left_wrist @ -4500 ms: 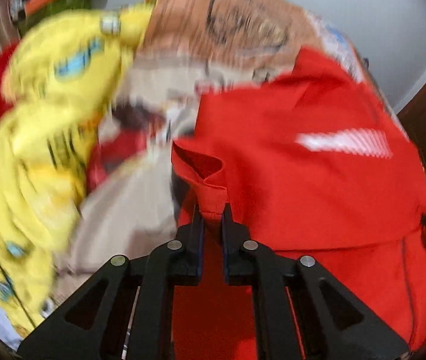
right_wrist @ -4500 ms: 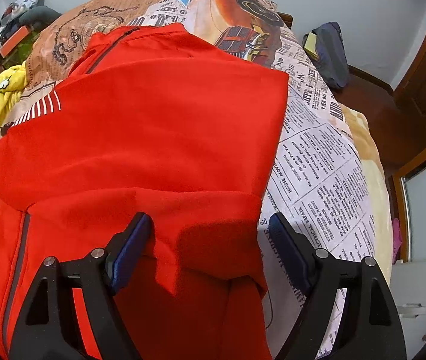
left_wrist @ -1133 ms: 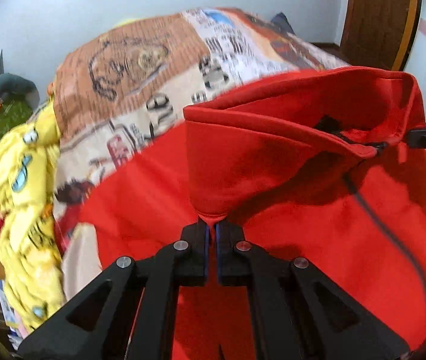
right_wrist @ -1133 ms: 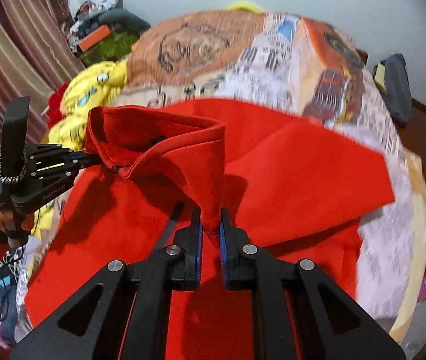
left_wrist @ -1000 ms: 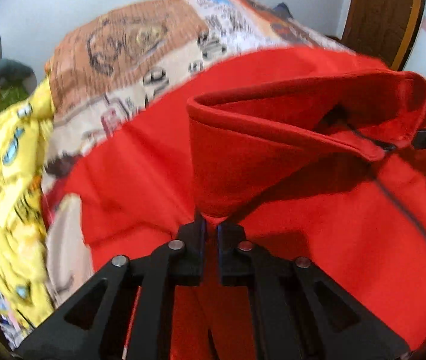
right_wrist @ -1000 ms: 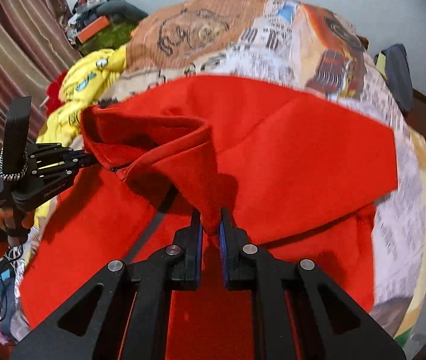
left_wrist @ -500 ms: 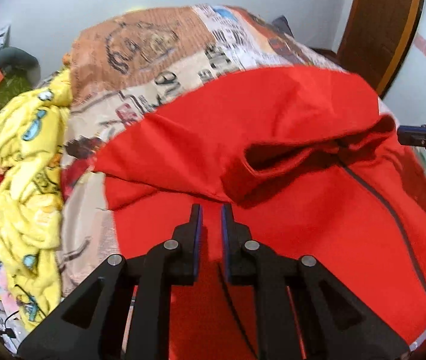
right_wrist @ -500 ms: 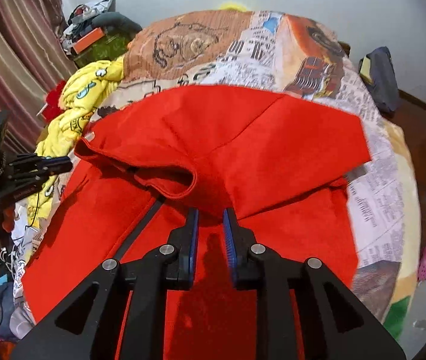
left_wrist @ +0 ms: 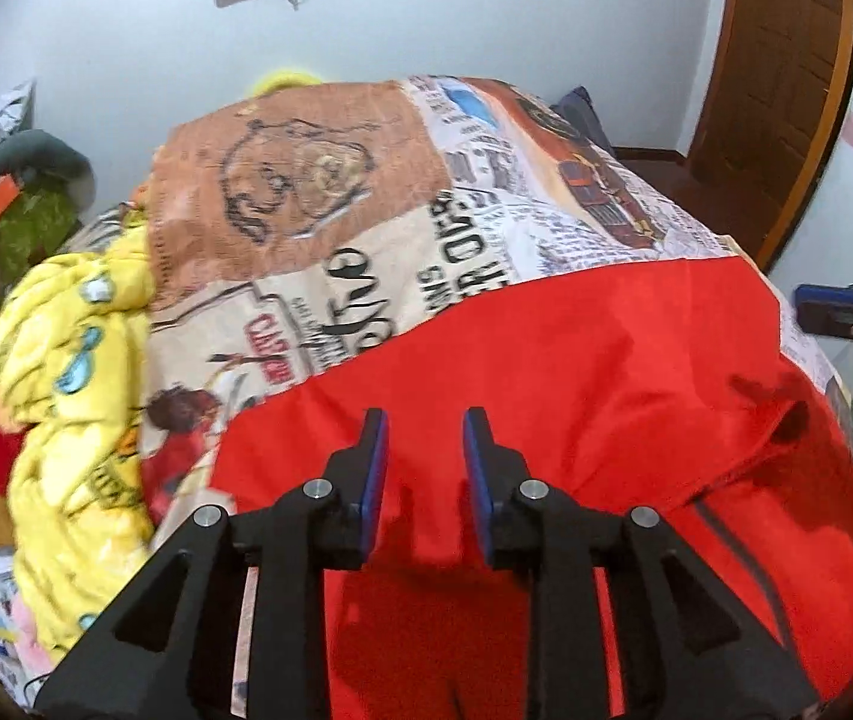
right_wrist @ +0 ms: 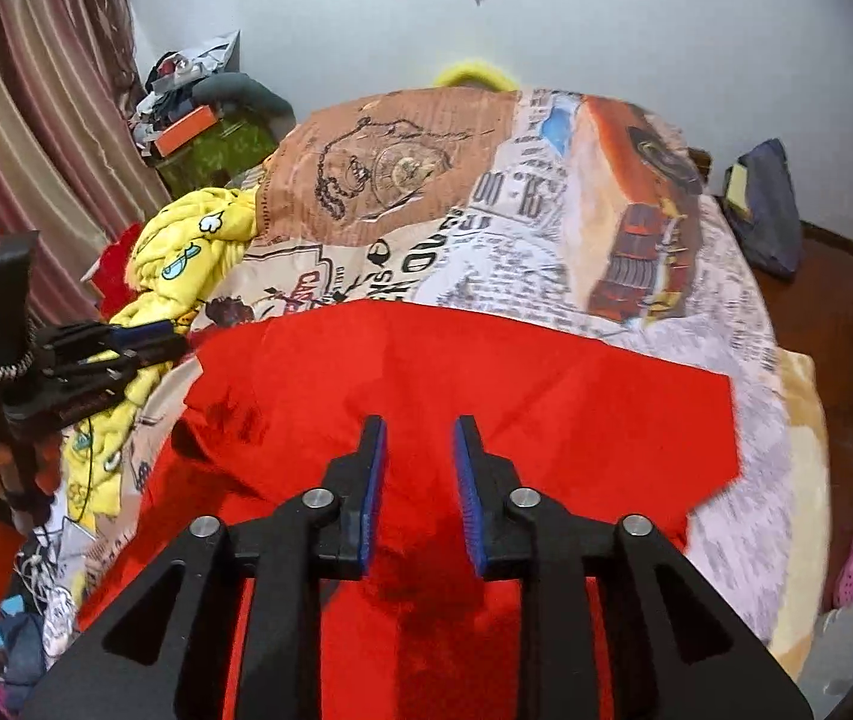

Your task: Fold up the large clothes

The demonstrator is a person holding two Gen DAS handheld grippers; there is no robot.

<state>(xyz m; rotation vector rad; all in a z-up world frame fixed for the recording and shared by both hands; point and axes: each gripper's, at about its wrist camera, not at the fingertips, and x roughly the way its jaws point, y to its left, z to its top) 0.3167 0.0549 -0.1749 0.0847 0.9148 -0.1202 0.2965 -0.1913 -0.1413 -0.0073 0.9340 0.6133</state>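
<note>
Red garment (left_wrist: pixel 576 372): flat on bed, long axis left–right. L gripper (left_wrist: pixel 425 450), R gripper (right_wrist: pixel 419 456) above near edge, jaws just opening, nothing between.

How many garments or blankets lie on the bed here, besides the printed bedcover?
2: the red garment spread at the near end, and the yellow blanket bunched along the bed's left edge. A red scrap beside the yellow may be a third.

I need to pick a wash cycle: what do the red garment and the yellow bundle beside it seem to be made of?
Red garment: probably a matte fleece or brushed knit; no sheen, soft rounded creases. Yellow bundle: likely plush fleece; fuzzy, puffy folds with cartoon prints. Neither is certain from the look alone.
</note>
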